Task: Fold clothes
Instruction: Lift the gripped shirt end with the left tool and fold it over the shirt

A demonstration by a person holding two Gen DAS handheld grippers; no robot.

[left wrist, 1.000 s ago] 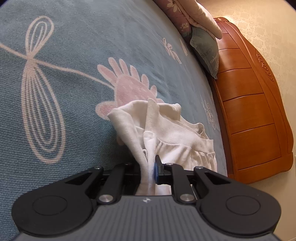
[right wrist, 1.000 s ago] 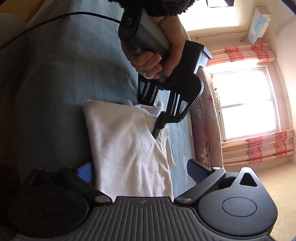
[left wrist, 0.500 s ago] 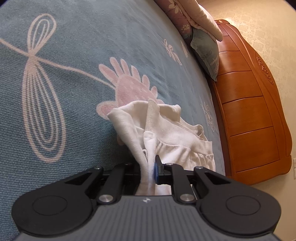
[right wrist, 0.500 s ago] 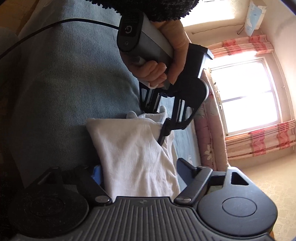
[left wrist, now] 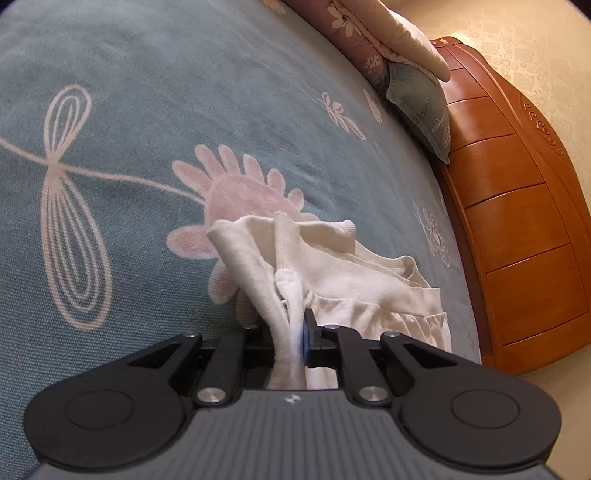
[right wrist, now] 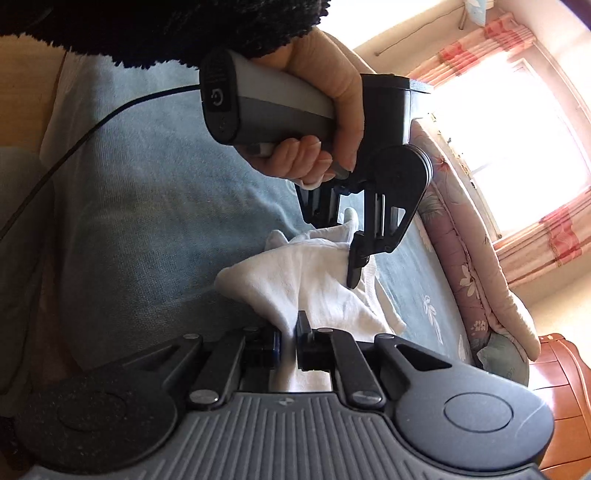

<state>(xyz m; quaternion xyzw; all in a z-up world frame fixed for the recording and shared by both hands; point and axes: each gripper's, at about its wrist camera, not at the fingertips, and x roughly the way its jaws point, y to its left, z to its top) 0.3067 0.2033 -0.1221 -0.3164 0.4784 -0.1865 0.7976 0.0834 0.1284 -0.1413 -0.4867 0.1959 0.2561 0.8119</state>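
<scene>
A white garment [left wrist: 343,273] lies bunched on the blue-green bedspread [left wrist: 147,110], over a pink flower print. My left gripper [left wrist: 290,332] is shut on a gathered fold of it, and the cloth rises between the jaws. In the right wrist view the same white garment [right wrist: 306,273] stretches from my right gripper [right wrist: 288,332], shut on its near edge, to the left gripper [right wrist: 356,273] held in a person's hand [right wrist: 325,110] above the bed. A black fuzzy sleeve [right wrist: 166,26] fills the top of that view.
A wooden headboard [left wrist: 517,221] runs along the right. Pillows [left wrist: 417,88] and a folded floral quilt [right wrist: 469,266] lie at the bed's far side. A black cable [right wrist: 92,133] crosses the bedspread. A bright window with pink curtains [right wrist: 524,110] is behind.
My right gripper closed from wide open onto the near edge of the white garment and moved closer to the left gripper. The left gripper kept its hold, almost still.
</scene>
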